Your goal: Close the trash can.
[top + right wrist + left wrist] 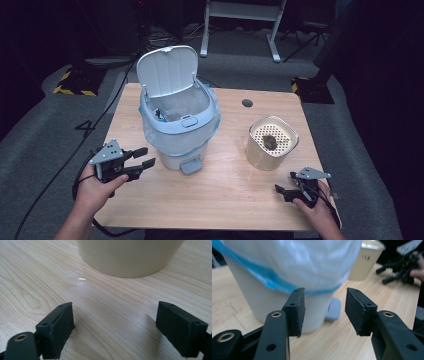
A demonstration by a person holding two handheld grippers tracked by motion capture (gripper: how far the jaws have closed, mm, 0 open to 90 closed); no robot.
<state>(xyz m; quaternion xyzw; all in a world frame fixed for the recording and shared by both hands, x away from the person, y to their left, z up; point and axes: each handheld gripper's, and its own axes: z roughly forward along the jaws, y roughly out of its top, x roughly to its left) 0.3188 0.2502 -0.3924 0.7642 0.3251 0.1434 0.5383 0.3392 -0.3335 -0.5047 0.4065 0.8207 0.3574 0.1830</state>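
Wooden worktop carries two things: a white pedal bin toward its left-middle and a cream container with a perforated strainer insert on its right, the two well apart. The bin's lid is tipped up and back, so the mouth is open, likely ready to take waste; a clear liner with a blue edge is folded over the rim and hangs down the outside, which looks meant to keep the bag from slipping in. Grey foot pedal sits at the bin's base, facing the person. A dark lump of residue lies on the strainer insert, probably what is to go into the bin. Small wet streaks shine on the wood just in front of the cream container. Left tool is held off the worktop just beside the bin's lower left side, pointing at it; jaws about half apart with nothing between them, pads touching nothing. Right tool sits low, near the cream container's front, aimed at its base; jaws spread wide, empty, touching nothing, though very close to the wood.
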